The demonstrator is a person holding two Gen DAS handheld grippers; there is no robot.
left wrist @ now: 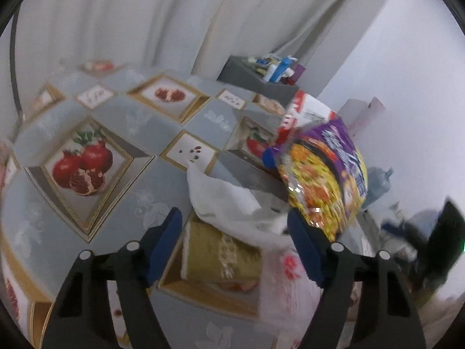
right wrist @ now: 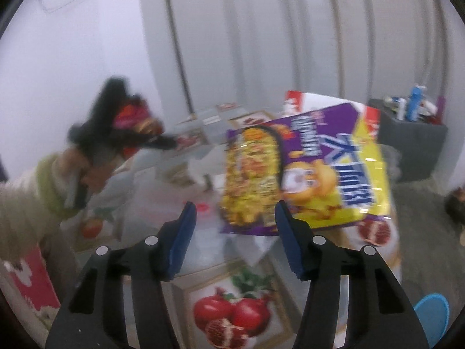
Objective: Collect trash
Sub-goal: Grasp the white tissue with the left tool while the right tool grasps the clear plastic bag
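Note:
A purple and yellow snack bag [left wrist: 328, 174] stands tilted over a white plastic bag [left wrist: 232, 203] on the pomegranate tablecloth [left wrist: 87, 160]. It also shows in the right wrist view [right wrist: 305, 174], with a red and white package [right wrist: 302, 101] behind it. My left gripper [left wrist: 235, 238] is open, with the white bag and a gold wrapper [left wrist: 221, 253] between its fingers. My right gripper [right wrist: 235, 229] is open and empty, its right finger [right wrist: 287, 238] near the snack bag's lower edge. The left gripper appears blurred at the left of the right wrist view [right wrist: 122, 133], with something red and pink by it.
A dark grey box [left wrist: 255, 78] holding bottles and tubes stands at the table's far corner, also in the right wrist view [right wrist: 412, 139]. A blue round object [right wrist: 433, 314] lies low at the right. White curtains hang behind.

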